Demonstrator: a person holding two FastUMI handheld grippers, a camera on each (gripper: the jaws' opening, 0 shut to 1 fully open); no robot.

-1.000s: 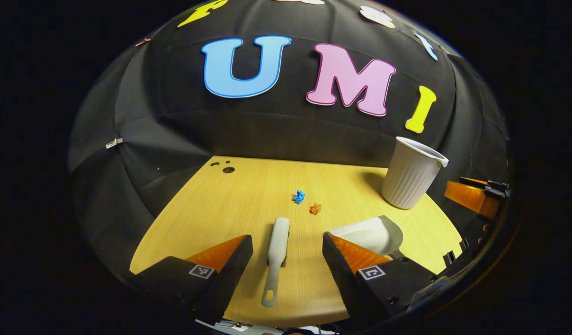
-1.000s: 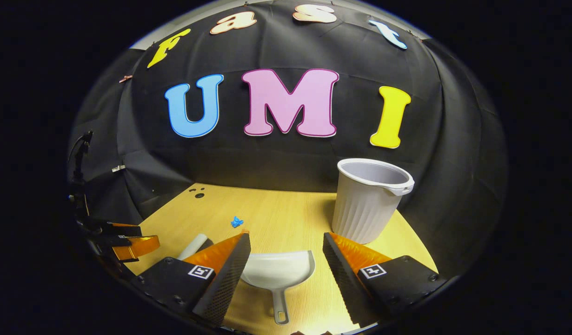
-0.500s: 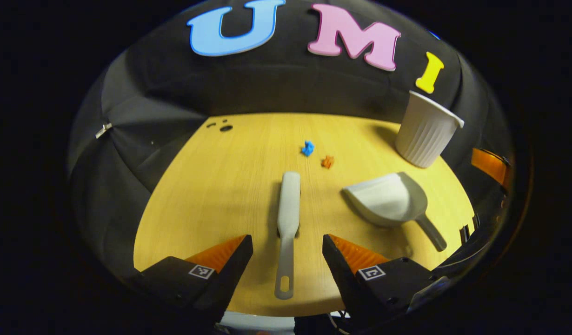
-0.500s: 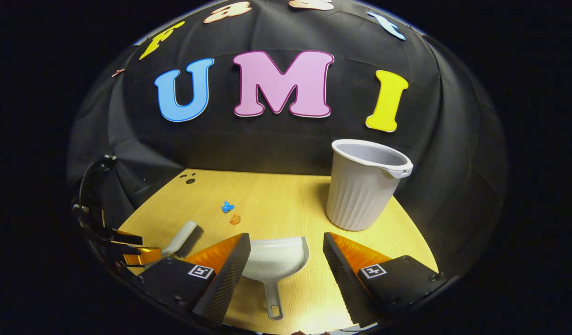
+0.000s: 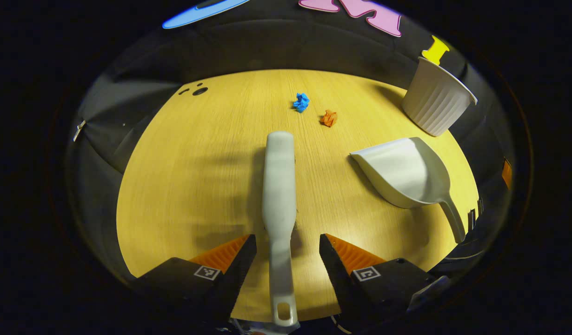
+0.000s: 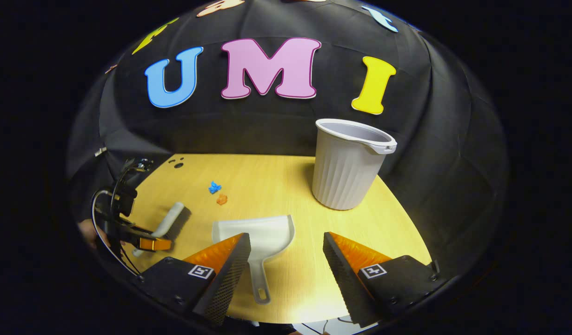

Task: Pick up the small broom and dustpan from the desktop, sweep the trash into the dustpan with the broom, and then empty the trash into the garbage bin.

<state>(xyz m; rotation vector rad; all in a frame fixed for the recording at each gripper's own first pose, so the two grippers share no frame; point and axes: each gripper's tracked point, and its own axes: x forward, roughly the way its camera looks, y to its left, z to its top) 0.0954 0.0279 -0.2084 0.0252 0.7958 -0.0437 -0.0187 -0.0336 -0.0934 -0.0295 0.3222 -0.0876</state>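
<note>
The small white broom (image 5: 279, 195) lies on the wooden table (image 5: 183, 177), handle toward me. My left gripper (image 5: 287, 251) is open, one finger on each side of the handle, not pressing it. The white dustpan (image 5: 404, 172) lies to its right. Beyond the broom sit a blue paper scrap (image 5: 301, 102) and an orange scrap (image 5: 329, 117). In the right gripper view my right gripper (image 6: 286, 253) is open above the dustpan (image 6: 258, 235), whose handle points at me beside the left finger. The broom (image 6: 167, 221) and the left gripper (image 6: 142, 237) show at the left there.
A white ribbed garbage bin (image 6: 349, 163) stands upright at the back right of the table (image 6: 276, 177), also the bin (image 5: 437, 104) in the left gripper view. Small dark holes (image 5: 196, 90) mark the table's far left corner. Black cloth walls the booth.
My left gripper has dropped and tilted down, so its fingers now straddle the broom's handle. The right gripper has moved back and a little right; the dustpan now lies toward its left finger.
</note>
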